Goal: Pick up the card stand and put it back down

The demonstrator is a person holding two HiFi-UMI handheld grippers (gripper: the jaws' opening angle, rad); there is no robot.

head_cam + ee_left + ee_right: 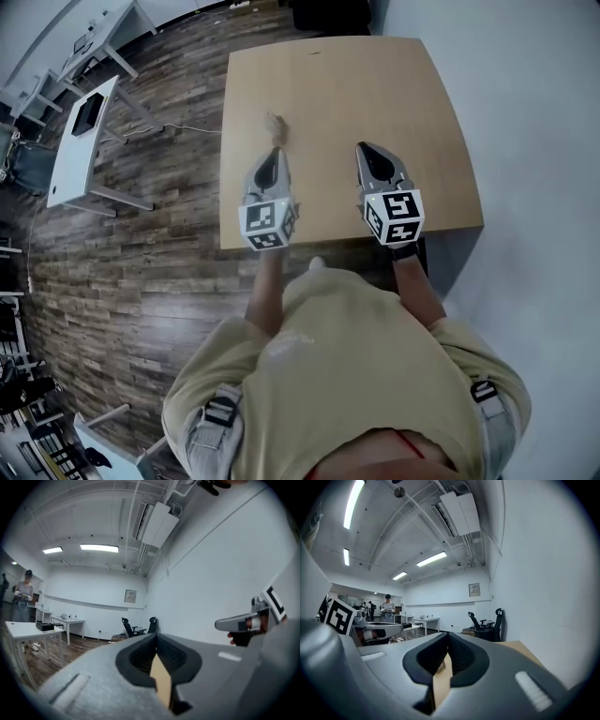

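Observation:
The card stand [274, 125] is a small pale wooden piece standing on the light wooden table [375, 84], left of its middle. My left gripper [275, 152] hovers just short of it with its tips pointing at it, jaws shut and empty. In the left gripper view, the left gripper [157, 637] has its dark jaws closed together, with only table showing below them. My right gripper [364, 147] hangs over the table to the right, level with the left one, also shut and holding nothing. The right gripper view shows the right gripper [448, 635] with jaws meeting. Neither gripper touches the stand.
The table's near edge [347, 239] lies under both grippers. A white wall [525, 112] bounds the right side. White desks [80, 141] stand on the wood floor to the left. Office chairs [487, 623] and a person [387, 609] are far off.

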